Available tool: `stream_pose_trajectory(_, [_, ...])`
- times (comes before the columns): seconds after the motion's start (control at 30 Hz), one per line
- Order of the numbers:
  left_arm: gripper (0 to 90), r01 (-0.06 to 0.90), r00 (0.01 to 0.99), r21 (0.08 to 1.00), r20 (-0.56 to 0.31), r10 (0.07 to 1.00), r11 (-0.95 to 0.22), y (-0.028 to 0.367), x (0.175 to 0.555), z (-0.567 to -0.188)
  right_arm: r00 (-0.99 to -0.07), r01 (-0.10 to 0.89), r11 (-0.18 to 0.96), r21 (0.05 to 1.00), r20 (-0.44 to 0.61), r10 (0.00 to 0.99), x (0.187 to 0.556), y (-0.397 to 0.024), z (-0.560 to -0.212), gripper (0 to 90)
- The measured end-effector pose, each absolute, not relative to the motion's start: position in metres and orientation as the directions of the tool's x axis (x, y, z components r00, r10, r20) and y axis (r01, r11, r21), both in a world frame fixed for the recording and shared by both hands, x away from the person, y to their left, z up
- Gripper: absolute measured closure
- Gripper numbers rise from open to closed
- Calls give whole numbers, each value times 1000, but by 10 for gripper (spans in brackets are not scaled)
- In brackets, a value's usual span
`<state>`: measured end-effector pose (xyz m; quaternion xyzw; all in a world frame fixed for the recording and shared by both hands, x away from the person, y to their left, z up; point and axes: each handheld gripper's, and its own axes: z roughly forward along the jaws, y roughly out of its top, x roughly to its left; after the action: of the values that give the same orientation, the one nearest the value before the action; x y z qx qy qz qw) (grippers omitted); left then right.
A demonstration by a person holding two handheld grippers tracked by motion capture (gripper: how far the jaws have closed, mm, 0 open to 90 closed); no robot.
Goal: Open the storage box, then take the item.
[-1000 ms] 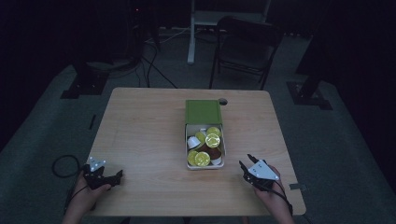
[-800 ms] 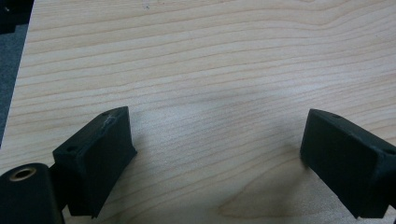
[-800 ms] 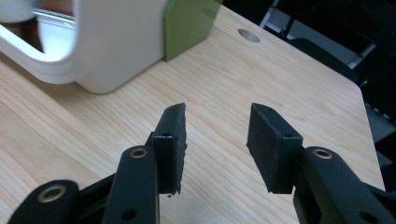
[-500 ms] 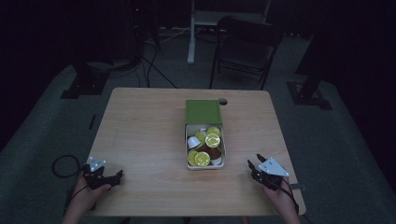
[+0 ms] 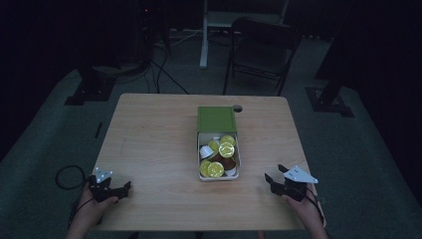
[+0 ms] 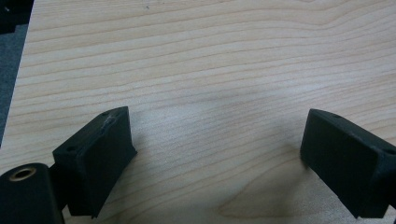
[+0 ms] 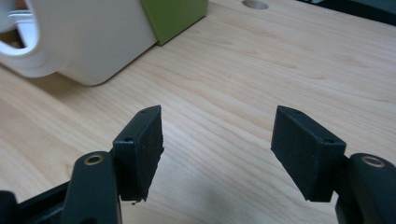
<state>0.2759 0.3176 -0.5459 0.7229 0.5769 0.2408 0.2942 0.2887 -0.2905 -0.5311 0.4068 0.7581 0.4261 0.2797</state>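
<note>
The box (image 5: 218, 149) of capsules sits a little right of the middle of the table (image 5: 149, 149), its long axis running from the near edge toward the far edge, green lid (image 5: 216, 119) folded back at the far end and the open white tray end facing the person. The right gripper (image 5: 275, 180) is the nearer of the two: it rests close to the near right corner, just to the right of the box's near end, so the box lies ahead and to the left of its jaws. In the right gripper view the white wall of the box (image 7: 88, 42) fills the upper left, a green edge beside it, and the jaws have just been opening; they stand apart with only bare wood between them. The left gripper (image 5: 122, 188) lies well apart from the box, near the near left corner, jaws wide apart over bare wood grain in the left gripper view (image 6: 215, 154). Yellow-topped capsules (image 5: 226, 149) are piled loosely in the tray, a white one (image 5: 206, 151) among them. The tabletop is pale wood with a small round hole (image 5: 238, 108) near the far edge beside the lid. The room around is dim; a dark chair (image 5: 261, 50) and cables (image 5: 164, 69) lie beyond the far edge.
</note>
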Motion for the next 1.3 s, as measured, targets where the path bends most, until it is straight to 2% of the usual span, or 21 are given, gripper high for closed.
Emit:
stream_pose_trajectory(0.1, [99,692,218,704,8,976,-161,318,276,-546,-549,384,297,874,-42,835,290,-296,-534,288])
stream_pose_trajectory(0.33, [99,692,218,704,8,976,-161,318,276,-546,-602,415,347,841,-32,798,293,-298,-543,165])
stream_pose_trajectory(0.47, [99,692,218,703,9,976,-161,318,276,-546,-648,416,422,806,-63,759,294,-298,-547,155])
stream_pose_trajectory(0.53, [99,692,218,703,9,976,-161,318,276,-546,-617,441,380,813,-33,787,297,-298,-547,185])
stream_pose_trajectory(0.63, [99,693,218,703,9,976,-161,318,276,-546,-630,432,392,812,-39,776,297,-299,-547,184])
stream_pose_trajectory(0.8, [99,693,219,703,10,976,-162,318,276,-546,-630,469,467,750,-87,772,300,-293,-550,176])
stream_pose_trajectory(1.13, [99,693,219,703,9,976,-162,318,276,-546,-591,551,400,732,5,806,305,-297,-551,162])
stream_pose_trajectory(1.3, [99,693,222,702,8,975,-164,318,276,-546,-598,550,406,730,5,801,304,-296,-551,139])
